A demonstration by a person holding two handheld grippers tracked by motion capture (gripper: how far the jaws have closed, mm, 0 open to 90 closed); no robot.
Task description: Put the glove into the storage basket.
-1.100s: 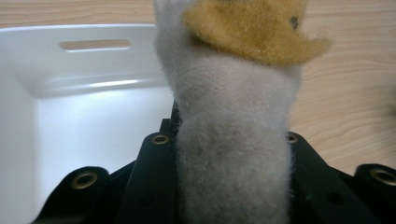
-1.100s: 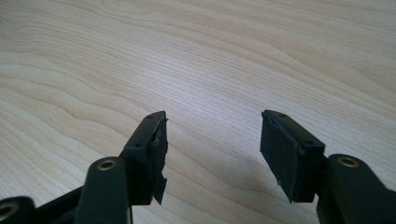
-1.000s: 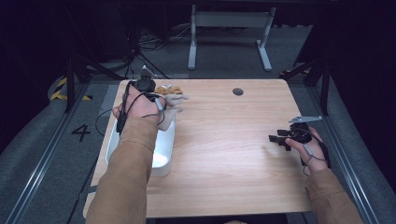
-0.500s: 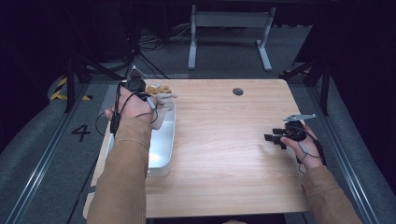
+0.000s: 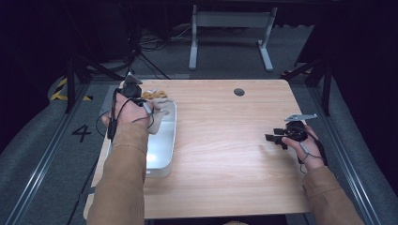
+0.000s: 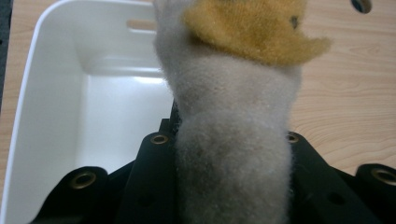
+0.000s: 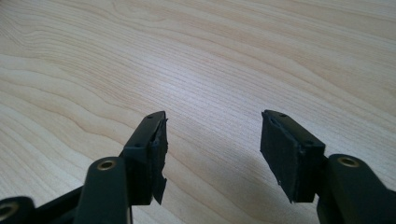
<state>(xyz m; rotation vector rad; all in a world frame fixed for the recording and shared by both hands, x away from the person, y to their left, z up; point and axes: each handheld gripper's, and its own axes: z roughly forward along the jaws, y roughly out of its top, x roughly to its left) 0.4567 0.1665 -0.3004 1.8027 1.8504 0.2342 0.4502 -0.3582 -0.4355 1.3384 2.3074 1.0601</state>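
Observation:
My left gripper [image 5: 149, 105] is shut on a plush toy [image 6: 233, 116], grey in the body with a yellow-orange upper part [image 6: 247, 28]. The toy [image 5: 157, 101] hangs over the far end of a white plastic bin [image 5: 162, 145] at the table's left side. In the left gripper view the bin's hollow [image 6: 93, 102] lies below and to the left of the toy. At the right side of the table my right gripper [image 5: 274, 137] rests low over bare wood, its jaws apart with nothing between the pads [image 7: 154, 149].
The wooden table [image 5: 225, 140] has a round cable hole [image 5: 239, 92] near its far edge. A grey table frame [image 5: 230, 28] stands on the floor beyond. Metal rails run along both sides of the table, with a "4" mark [image 5: 82, 132] at the left.
My left hand has carried the plush toy leftward and down, from beside the bin's far right corner to over its far end. The right gripper has stayed put.

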